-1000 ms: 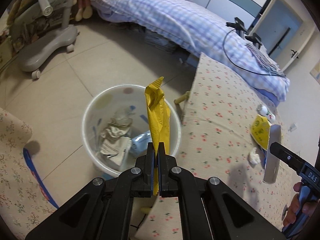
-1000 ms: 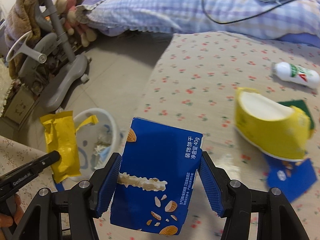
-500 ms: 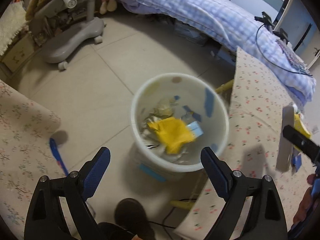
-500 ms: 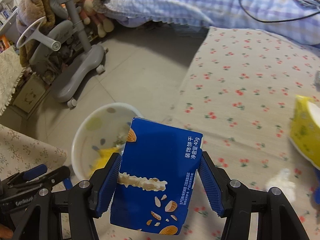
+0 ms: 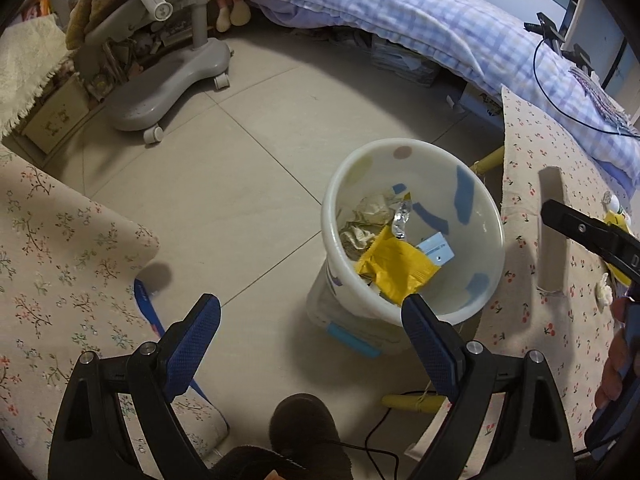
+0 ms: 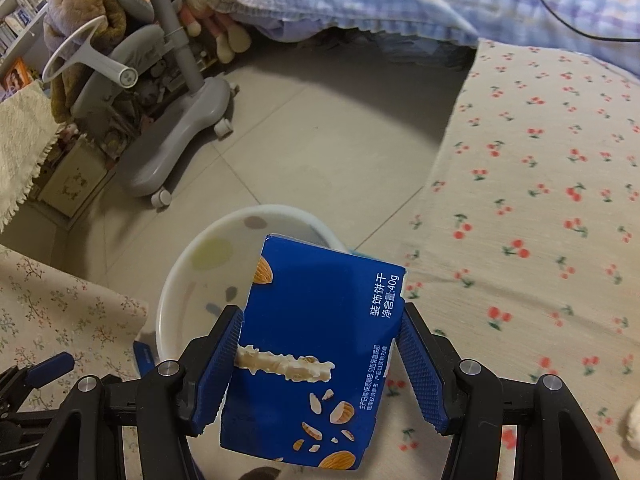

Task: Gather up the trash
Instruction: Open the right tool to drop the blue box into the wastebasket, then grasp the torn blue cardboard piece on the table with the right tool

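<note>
A white dotted trash bin [image 5: 486,216] stands on the tiled floor beside the table. A yellow wrapper [image 5: 394,268] lies inside it on crumpled paper and foil. My left gripper [image 5: 310,344] is open and empty, low and in front of the bin. My right gripper [image 6: 320,354] is shut on a blue biscuit box [image 6: 320,340] and holds it over the near side of the bin [image 6: 182,276], next to the table edge. The right gripper also shows edge-on in the left wrist view [image 5: 576,228].
A table with a cherry-print cloth [image 6: 540,184] is at the right; a yellow cup [image 5: 616,220] and a tissue ball [image 5: 604,294] lie on it. A grey wheeled chair base [image 5: 160,92], a bed [image 5: 400,12] and a floral-covered surface [image 5: 52,260] surround the floor.
My left gripper opened and dropped the yellow wrapper into the bin, then drew back. My right gripper carried the blue box from over the table to over the bin.
</note>
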The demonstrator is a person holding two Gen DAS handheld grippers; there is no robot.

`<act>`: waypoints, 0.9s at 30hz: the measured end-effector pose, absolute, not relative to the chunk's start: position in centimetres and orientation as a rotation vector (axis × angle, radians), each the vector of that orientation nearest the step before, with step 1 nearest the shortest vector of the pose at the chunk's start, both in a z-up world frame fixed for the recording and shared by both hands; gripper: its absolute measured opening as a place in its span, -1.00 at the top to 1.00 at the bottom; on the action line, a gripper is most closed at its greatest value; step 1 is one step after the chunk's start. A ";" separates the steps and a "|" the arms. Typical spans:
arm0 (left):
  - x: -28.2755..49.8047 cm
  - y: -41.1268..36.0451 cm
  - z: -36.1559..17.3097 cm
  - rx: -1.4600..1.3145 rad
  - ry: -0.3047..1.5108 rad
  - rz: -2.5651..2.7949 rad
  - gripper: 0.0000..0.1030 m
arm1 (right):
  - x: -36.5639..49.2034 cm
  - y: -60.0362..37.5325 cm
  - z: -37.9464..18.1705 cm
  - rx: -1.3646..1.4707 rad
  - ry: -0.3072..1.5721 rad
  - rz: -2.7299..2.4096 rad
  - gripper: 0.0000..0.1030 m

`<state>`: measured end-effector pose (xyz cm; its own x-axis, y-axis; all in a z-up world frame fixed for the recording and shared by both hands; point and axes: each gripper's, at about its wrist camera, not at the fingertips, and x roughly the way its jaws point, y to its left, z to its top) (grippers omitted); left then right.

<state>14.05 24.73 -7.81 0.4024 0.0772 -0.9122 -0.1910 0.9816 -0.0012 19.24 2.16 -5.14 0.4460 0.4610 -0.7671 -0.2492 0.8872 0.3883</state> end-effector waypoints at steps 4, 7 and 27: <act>14.0 25.1 -8.0 -0.119 1.154 0.173 -0.81 | 19.5 2.8 -5.3 0.278 1.003 0.512 -0.38; 14.0 25.1 -8.1 -0.116 1.158 0.173 -0.81 | 19.2 2.9 -4.6 0.275 0.971 0.519 -0.66; 14.3 18.8 -6.5 -0.094 1.143 0.060 -0.91 | 14.1 -8.6 -1.7 0.176 1.007 0.292 -0.66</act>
